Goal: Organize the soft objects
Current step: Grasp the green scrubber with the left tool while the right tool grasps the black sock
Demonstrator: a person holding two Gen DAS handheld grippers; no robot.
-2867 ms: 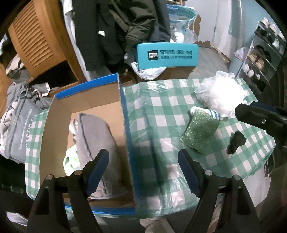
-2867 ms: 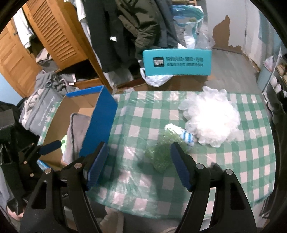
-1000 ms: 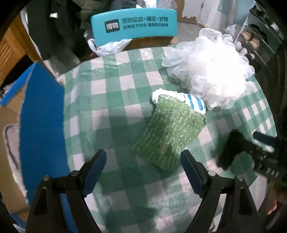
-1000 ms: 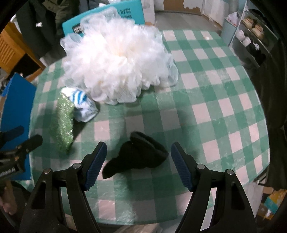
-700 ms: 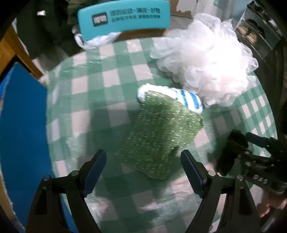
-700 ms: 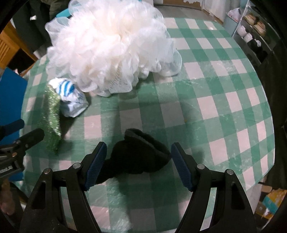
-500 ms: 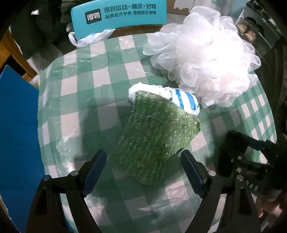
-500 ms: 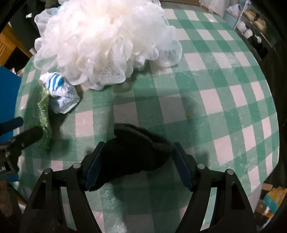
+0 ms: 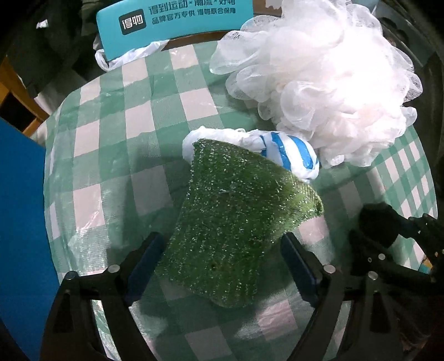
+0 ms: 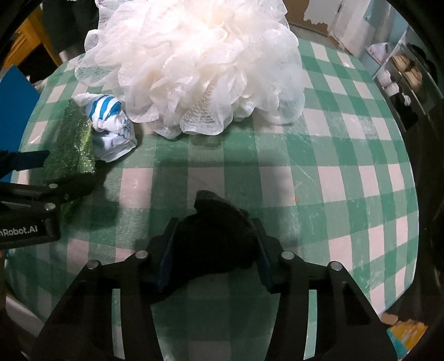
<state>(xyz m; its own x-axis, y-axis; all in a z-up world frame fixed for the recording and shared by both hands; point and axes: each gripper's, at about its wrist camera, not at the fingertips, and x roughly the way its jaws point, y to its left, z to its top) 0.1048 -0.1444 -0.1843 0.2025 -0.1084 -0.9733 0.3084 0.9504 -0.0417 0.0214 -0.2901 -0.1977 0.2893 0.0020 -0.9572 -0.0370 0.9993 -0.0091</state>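
Observation:
A green glittery sponge (image 9: 236,222) lies on the green-checked table (image 10: 333,166), partly over a blue-and-white striped cloth (image 9: 288,150). My left gripper (image 9: 222,261) points down over the sponge. Its jaws straddle the sponge's near end and are closing slightly, without visibly squeezing it. A black cloth (image 10: 216,238) fills the gap of my right gripper (image 10: 215,250), whose jaws are closing with both pads against it. In the left wrist view the black cloth (image 9: 377,222) and the right gripper show at the right. A big white mesh pouf (image 10: 194,64) sits behind.
The blue wall of a cardboard box (image 9: 19,222) stands at the table's left edge. A teal box (image 9: 172,25) with a white plastic bag sits beyond the far edge. A shoe rack (image 10: 402,77) stands to the right. The table's near edge curves just below the grippers.
Both grippers have sunk toward the table. The right jaws have narrowed onto the black cloth. The left jaws now straddle the green sponge, which looms larger.

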